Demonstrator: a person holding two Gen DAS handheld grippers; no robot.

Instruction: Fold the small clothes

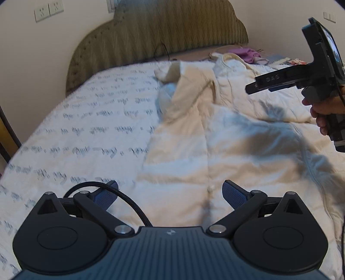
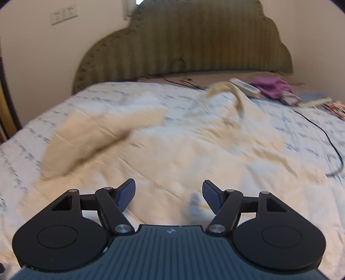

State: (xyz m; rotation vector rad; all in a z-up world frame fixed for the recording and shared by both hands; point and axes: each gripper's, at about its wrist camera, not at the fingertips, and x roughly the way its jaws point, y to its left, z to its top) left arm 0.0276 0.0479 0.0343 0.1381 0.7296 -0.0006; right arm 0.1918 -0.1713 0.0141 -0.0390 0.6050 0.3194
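Observation:
A cream quilted child's garment (image 1: 204,133) lies spread on the bed, its collar toward the headboard and one sleeve folded over at the left. It also fills the middle of the right wrist view (image 2: 172,146), blurred. My left gripper (image 1: 170,193) is open and empty, just above the garment's near hem by the centre seam. My right gripper (image 2: 168,193) is open and empty above the garment's lower part. In the left wrist view the right gripper (image 1: 250,88) hangs in the air over the garment's right side, held in a hand.
The bed has a white printed cover (image 1: 75,129) and an olive headboard (image 1: 159,32). A purple cloth (image 2: 271,87), a white remote-like object (image 2: 245,87) and a black cable (image 2: 330,142) lie at the far right. Wall sockets (image 1: 48,11) sit above left.

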